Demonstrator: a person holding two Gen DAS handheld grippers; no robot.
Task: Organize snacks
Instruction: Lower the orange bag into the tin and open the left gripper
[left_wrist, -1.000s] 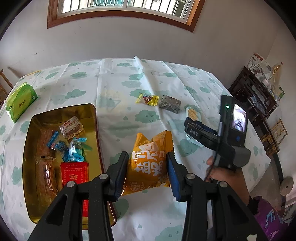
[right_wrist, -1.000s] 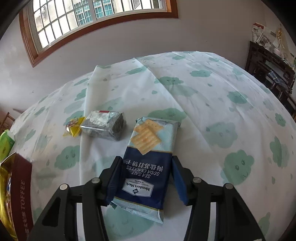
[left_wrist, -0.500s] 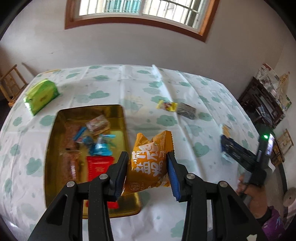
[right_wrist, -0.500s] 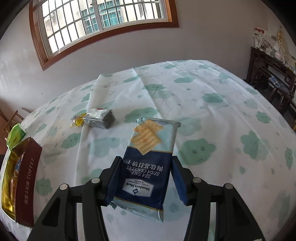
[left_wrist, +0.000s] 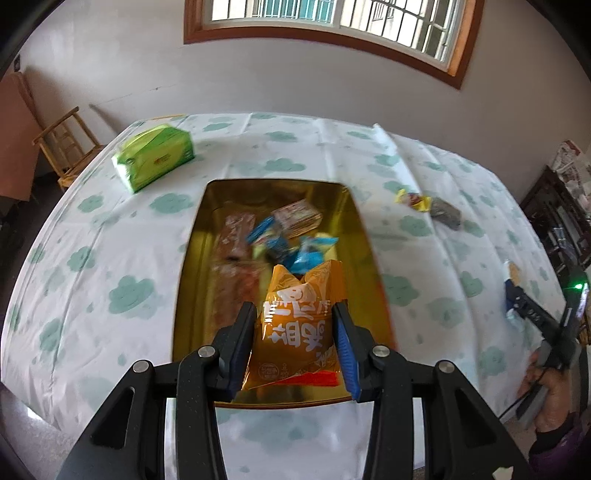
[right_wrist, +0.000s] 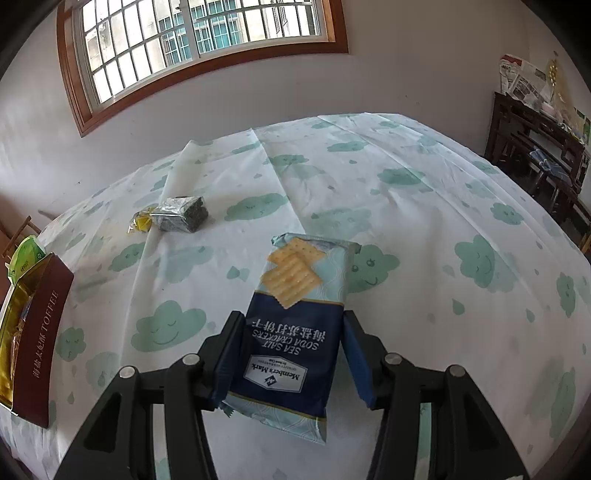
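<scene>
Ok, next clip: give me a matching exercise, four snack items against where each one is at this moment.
Items:
1. orange snack bag
2. soda cracker pack
3. green box
4. silver packet

Places:
A. between the right hand-held gripper's jaws
B. on the cloth beside a yellow wrapper
C. held over the gold tin
D. on the table's far left corner

Pairs: 1-C, 2-A, 3-D, 4-B

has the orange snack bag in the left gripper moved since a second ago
Yes. The orange snack bag, clamped in the left gripper, went from over the tablecloth to over the gold tin.
</scene>
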